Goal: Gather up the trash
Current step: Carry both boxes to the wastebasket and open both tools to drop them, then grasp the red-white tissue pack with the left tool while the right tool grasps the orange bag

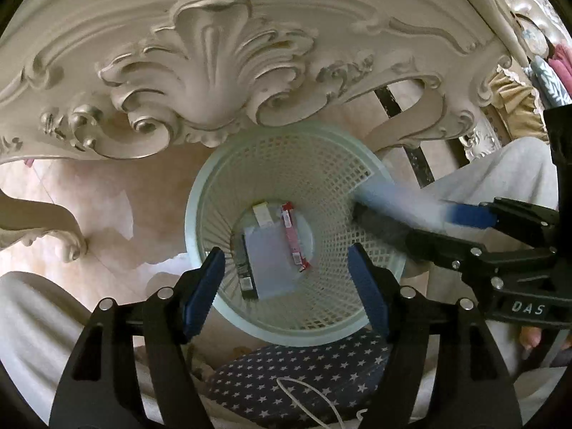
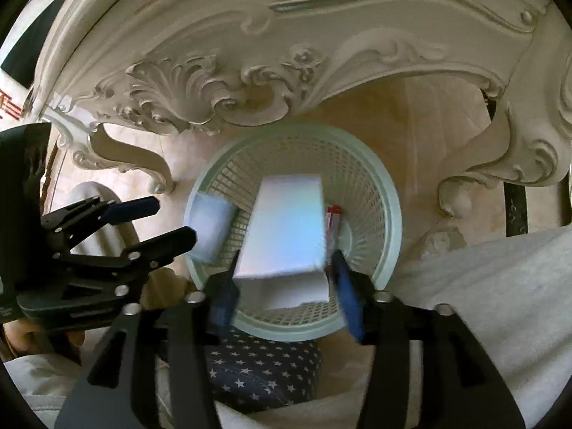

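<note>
Where marble floor [image 1: 107, 193] shows — carved table [image 1: 214, 53] above

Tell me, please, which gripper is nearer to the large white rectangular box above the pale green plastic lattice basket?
Right. The box sits between the right gripper's fingers; the left gripper hangs aside, by the basket's rim.

Both wrist cameras look steeply down, close above the same basket [image 1: 271, 329] (side by side).
</note>
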`<state>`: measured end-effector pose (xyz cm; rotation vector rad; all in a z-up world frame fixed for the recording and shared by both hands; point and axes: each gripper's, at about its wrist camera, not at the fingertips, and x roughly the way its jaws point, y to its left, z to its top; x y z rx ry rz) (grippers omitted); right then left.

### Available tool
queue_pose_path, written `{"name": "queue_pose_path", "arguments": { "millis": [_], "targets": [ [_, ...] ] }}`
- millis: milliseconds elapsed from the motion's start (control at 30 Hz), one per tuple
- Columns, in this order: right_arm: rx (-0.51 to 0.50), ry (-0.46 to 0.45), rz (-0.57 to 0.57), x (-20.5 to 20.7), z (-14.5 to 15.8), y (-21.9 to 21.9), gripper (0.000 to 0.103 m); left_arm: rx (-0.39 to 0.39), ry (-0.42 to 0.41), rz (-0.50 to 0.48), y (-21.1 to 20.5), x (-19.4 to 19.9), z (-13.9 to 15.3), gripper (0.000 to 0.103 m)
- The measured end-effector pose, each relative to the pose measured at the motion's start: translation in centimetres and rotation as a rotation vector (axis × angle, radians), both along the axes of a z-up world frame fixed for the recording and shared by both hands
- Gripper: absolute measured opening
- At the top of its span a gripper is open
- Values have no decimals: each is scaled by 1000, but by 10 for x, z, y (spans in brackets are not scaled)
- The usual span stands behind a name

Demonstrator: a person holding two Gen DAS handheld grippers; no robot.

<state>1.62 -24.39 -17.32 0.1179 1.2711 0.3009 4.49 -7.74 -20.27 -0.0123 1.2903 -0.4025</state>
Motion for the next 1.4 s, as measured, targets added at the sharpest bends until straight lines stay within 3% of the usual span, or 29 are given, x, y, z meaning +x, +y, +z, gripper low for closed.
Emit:
{"name": "queue_pose_path", "arguments": {
  "millis": [200, 433, 567, 700, 767, 900, 1067, 1233, 1400],
  "targets": [
    [-5, -24, -31, 0, 8, -8, 63, 4, -16, 27, 14, -3, 8, 70],
    [21, -83, -30, -4, 38, -11, 63, 1, -101, 45, 31, -16, 46, 70],
    [75, -244, 20, -9, 99, -5, 63, -80, -159, 61, 41, -22, 93, 70],
    [76, -401, 28, 0, 149, 2, 63, -137, -300, 74, 56, -20, 161, 71],
    [83, -450, 25, 10, 163, 5, 63, -133, -368, 95, 62, -13, 187, 80],
    [43, -529, 16, 38, 182, 10, 63, -89, -501, 178, 79, 20, 226, 80],
    [40, -580, -11, 86, 201, 9, 63, -74, -547, 311, 106, 79, 234, 80],
    [-1, -544, -50, 156, 195, 7, 63, 3, -514, 396, 113, 162, 217, 80],
    [-15, -448, -73, 218, 180, 9, 63, -29, -451, 459, 115, 224, 205, 80]
  ]
}}
